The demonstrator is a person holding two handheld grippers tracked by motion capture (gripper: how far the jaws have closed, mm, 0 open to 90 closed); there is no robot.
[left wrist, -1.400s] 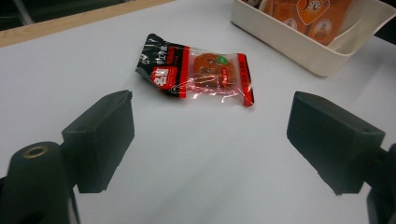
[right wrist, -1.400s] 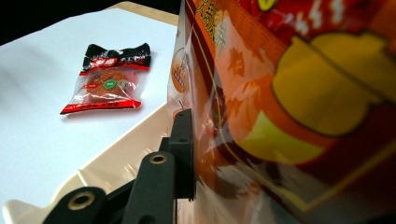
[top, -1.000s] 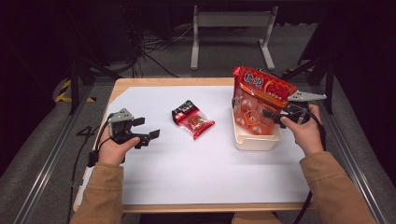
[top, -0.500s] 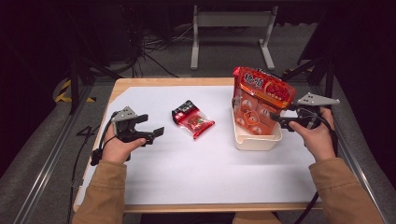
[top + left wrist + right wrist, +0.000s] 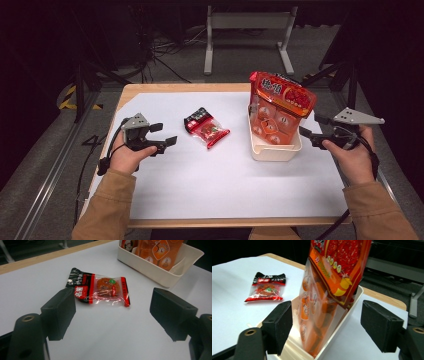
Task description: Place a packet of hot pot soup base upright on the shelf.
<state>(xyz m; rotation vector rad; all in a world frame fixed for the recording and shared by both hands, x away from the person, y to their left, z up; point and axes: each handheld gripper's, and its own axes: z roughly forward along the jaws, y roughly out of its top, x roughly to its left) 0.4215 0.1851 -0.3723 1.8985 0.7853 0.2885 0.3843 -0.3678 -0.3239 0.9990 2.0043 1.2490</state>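
A small red and black snack packet (image 5: pixel 206 127) lies flat on the white table cover, a short way ahead of my left gripper (image 5: pixel 164 134). That gripper is open; its jaws have just been closing a little, with nothing between them (image 5: pixel 113 312). A tall orange snack bag (image 5: pixel 280 102) stands upright in a cream tub (image 5: pixel 275 150). My right gripper (image 5: pixel 312 127) hovers just right of the tub, open. Its jaws have just been opening, and the bag (image 5: pixel 332 277) stands ahead of them, not between the pads.
The wooden table edge (image 5: pixel 185 87) runs along the far side. Beyond it stands a metal frame (image 5: pixel 247 30) on a dark floor with cables. White cover stretches in front of the tub and the packet.
My right gripper has drawn back to the right, away from the bag and tub, and its jaws have spread. The bag stays standing in the tub. The left hand has barely shifted.
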